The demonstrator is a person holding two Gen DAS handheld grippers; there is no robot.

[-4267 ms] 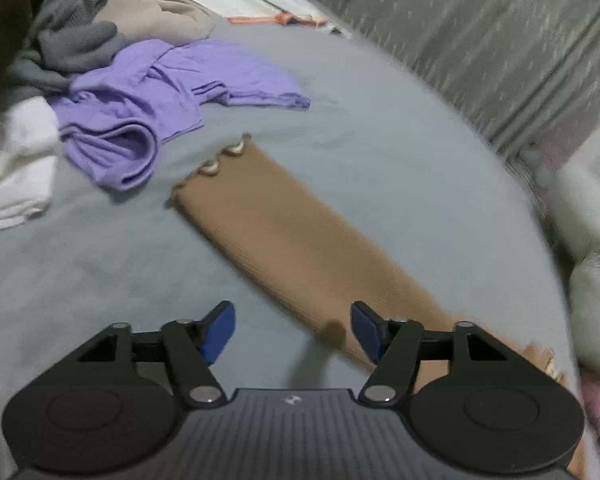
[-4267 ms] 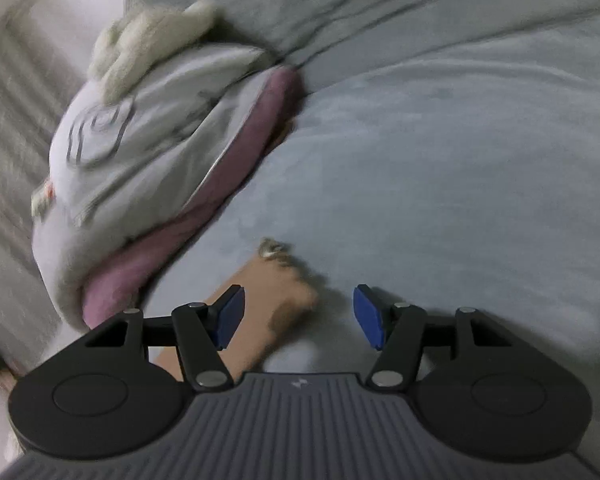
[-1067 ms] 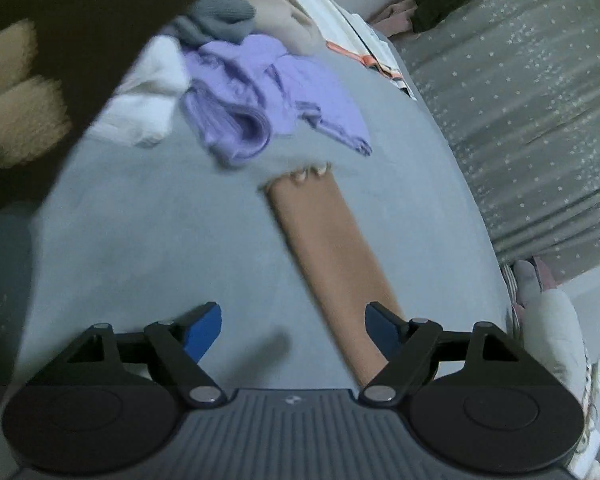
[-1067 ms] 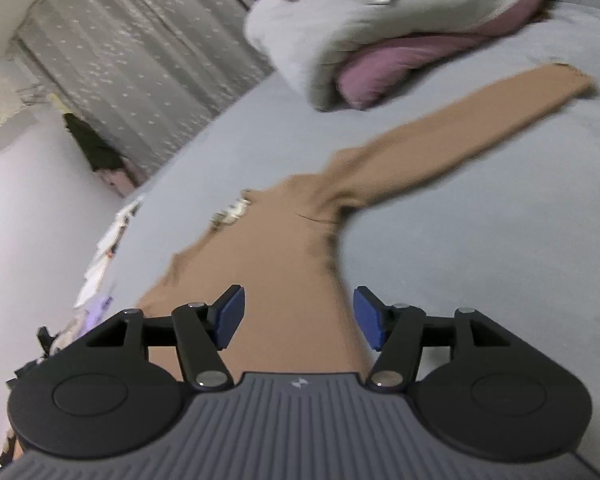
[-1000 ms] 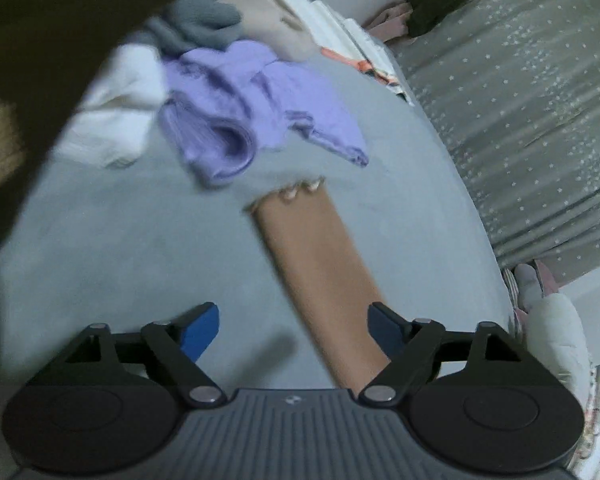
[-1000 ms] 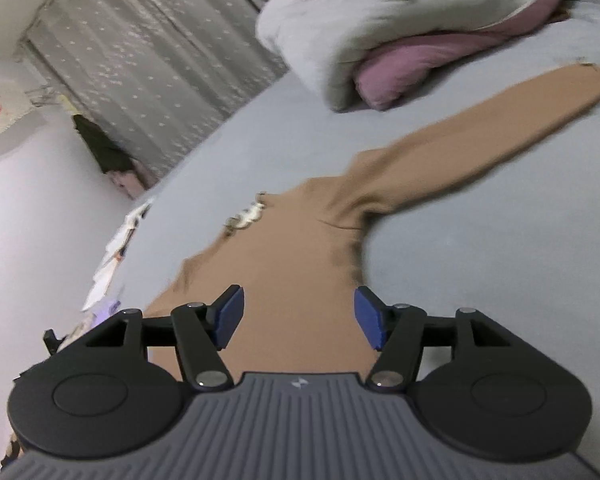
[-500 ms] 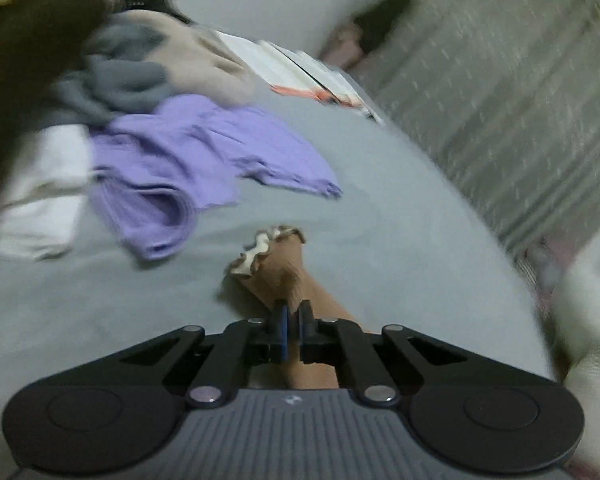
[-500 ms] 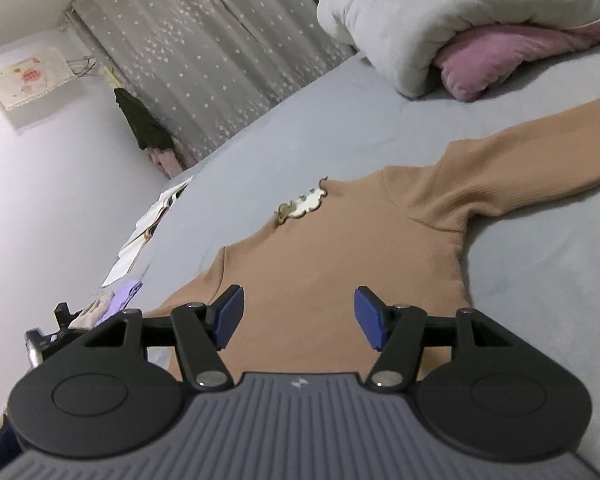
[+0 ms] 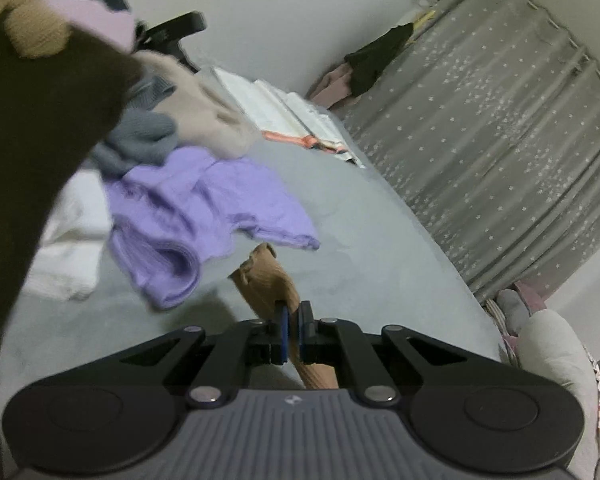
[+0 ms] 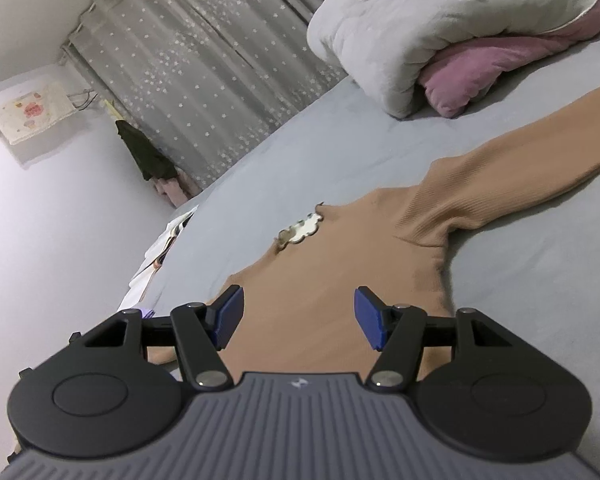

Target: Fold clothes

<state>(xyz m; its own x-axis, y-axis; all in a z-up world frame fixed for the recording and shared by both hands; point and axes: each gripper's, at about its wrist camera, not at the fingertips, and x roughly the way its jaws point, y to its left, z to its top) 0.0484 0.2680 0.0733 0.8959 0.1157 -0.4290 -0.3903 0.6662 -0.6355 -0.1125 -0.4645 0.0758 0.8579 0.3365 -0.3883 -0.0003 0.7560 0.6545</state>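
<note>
A tan ribbed sweater (image 10: 340,264) lies flat on the grey bed (image 10: 540,280), its scalloped white collar (image 10: 300,229) toward the curtain and one sleeve stretched off to the right. My right gripper (image 10: 296,316) hovers open over the sweater's body, nothing between its blue pads. In the left wrist view, my left gripper (image 9: 294,332) is shut on the other tan sleeve (image 9: 266,280), pinching it a little behind the frilled cuff, which is lifted off the bed (image 9: 360,240).
A heap of clothes, a purple top (image 9: 196,216), grey and beige knits (image 9: 168,120) and white fabric (image 9: 68,248), lies just left of the held cuff. A person's dark sleeve (image 9: 32,152) fills the left. Papers (image 9: 292,120) lie by the wall. A folded duvet (image 10: 460,28) sits at the right.
My left gripper closed on the tan sleeve near its cuff and has raised it off the bed. The right gripper stayed open and has swung to face the sweater's body.
</note>
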